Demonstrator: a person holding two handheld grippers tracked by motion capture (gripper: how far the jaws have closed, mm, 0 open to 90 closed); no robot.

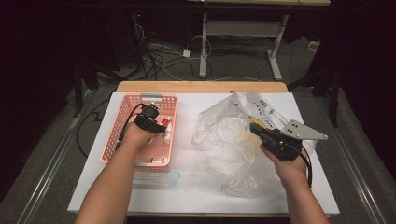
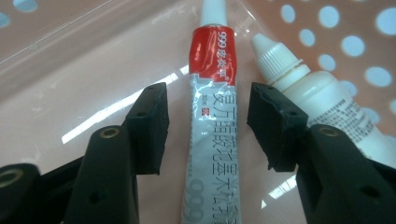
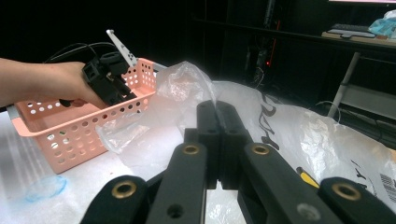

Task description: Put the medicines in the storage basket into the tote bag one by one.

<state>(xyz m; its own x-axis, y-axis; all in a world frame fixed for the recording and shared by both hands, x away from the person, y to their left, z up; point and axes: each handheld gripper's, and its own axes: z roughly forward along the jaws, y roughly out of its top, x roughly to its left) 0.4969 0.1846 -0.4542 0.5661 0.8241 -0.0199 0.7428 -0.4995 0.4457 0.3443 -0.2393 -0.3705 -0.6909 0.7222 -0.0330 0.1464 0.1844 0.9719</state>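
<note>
A white-covered table (image 1: 140, 196) stands in a dark room with cables on the floor. The left tool (image 2: 208, 123), jaws apart, straddles a red-and-white tube (image 2: 212, 116) inside the pink basket (image 1: 122, 126). The right tool (image 3: 218, 122) pinches the clear plastic bag (image 1: 224, 140).

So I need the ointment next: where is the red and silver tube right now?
The tube lies in the pink basket at the table's left, between the open left gripper pads, beside a white bottle.

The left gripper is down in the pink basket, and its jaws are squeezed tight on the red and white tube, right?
Not quite. The left gripper is in the pink basket, but its jaws stand open on either side of the red and white tube, with gaps, as the left gripper view shows.
</note>
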